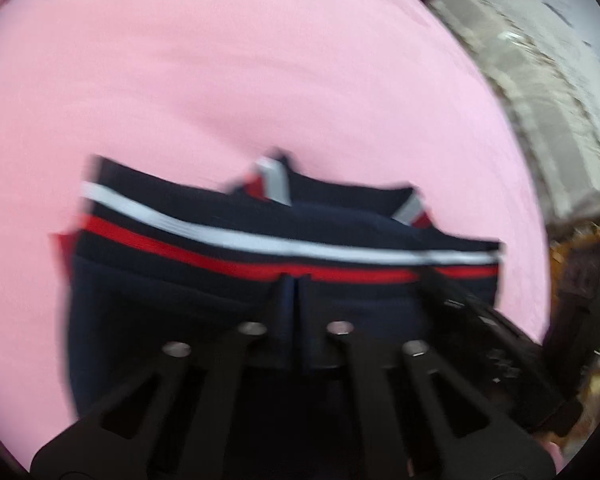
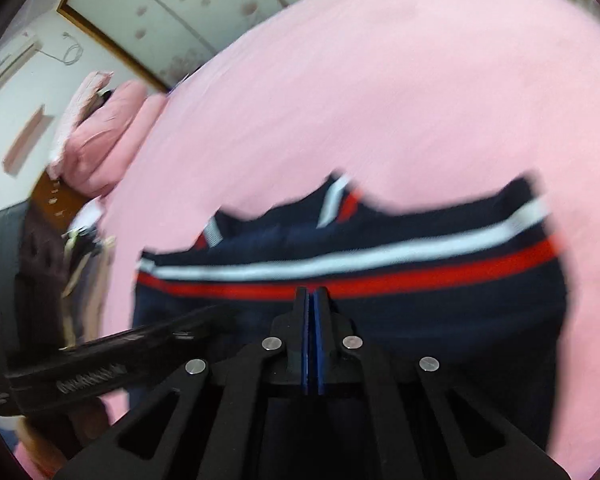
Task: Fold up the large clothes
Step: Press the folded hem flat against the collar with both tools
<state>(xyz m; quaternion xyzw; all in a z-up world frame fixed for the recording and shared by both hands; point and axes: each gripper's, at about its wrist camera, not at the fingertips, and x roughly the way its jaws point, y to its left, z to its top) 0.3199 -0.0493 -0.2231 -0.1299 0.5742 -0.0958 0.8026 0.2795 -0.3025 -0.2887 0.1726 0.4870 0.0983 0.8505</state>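
Garment: a dark blue garment (image 1: 204, 292) with a white stripe (image 1: 260, 240) and a red stripe (image 1: 236, 264) is seen lying on the pink bed sheet (image 1: 220, 80). It is partly folded, and more striped bits are seen sticking up along its far edge. Both pictures are blurred.

Left gripper: the left gripper (image 1: 296, 284) is pointed down at the garment, just below the red stripe. Its two fingers are pressed together. Whether any cloth is pinched between them cannot be told, because dark cloth and dark fingers blur into each other.

Right gripper: the right gripper (image 2: 311, 294) is also pointed down at the garment, with its tip at the red stripe. Its blue pads (image 2: 321, 344) are closed tight against each other. Pinched cloth cannot be made out there either.

Side by side: in each view the other gripper is seen close by, over the same near part of the garment.

Around the bed: pink pillows (image 2: 100, 136) are piled at the far end, beside a wall with a framed flower panel (image 2: 172, 12).
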